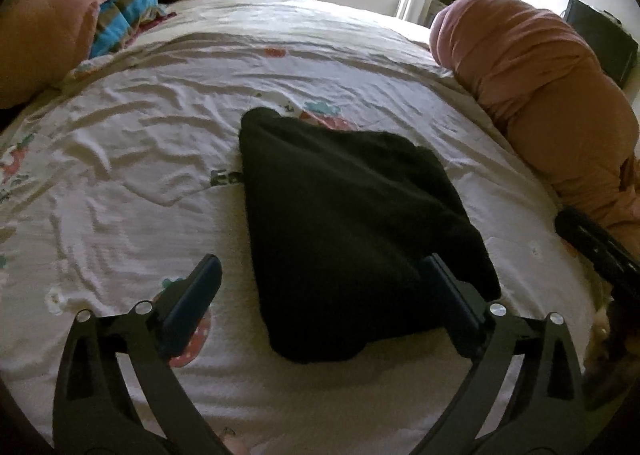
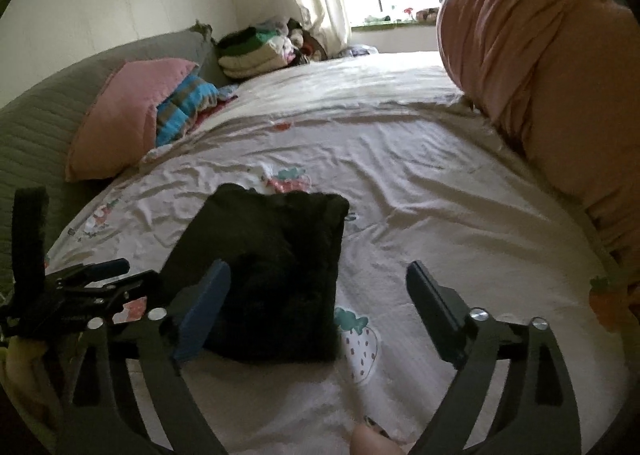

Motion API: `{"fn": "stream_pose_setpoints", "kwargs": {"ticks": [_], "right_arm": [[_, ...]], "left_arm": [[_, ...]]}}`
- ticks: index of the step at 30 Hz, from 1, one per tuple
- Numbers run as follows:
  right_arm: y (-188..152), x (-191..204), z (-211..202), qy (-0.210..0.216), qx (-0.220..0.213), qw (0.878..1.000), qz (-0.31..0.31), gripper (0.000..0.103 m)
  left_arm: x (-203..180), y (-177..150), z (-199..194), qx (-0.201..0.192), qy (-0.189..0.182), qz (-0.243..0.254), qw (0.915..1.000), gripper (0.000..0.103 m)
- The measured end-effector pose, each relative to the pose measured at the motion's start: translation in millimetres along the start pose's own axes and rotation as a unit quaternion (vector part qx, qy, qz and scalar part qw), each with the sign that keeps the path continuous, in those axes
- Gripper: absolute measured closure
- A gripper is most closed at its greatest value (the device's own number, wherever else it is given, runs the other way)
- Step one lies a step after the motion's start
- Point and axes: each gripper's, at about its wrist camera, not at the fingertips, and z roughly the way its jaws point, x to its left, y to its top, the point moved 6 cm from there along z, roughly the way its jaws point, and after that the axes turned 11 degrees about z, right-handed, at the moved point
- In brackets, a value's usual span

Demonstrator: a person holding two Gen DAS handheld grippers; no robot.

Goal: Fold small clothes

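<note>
Black and folded into a compact shape, the small garment (image 1: 352,231) lies flat on the white printed bed sheet (image 1: 140,159), near the middle of the bed and close to the near edge. The left tongs (image 1: 320,275) are spread wide above its near left part and pinch nothing, and the right tongs (image 2: 320,283) are also spread wide, empty, just to the right of the garment. Far to the left lie a pink pillow (image 2: 116,115) and a pile of clothes (image 2: 256,51), and a rolled pink blanket (image 1: 532,87) lies along the right edge.
</note>
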Motion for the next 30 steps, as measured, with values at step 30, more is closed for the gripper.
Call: {"fn": "stream_pose_setpoints", "kwargs": {"ticks": [30], "right_arm": [[-124, 35, -46, -0.075, 0.0, 0.997, -0.036, 0.005]], "left_arm": [[1, -121, -80, -0.036, 0.023, -0.012, 0.999, 0.01]]}}
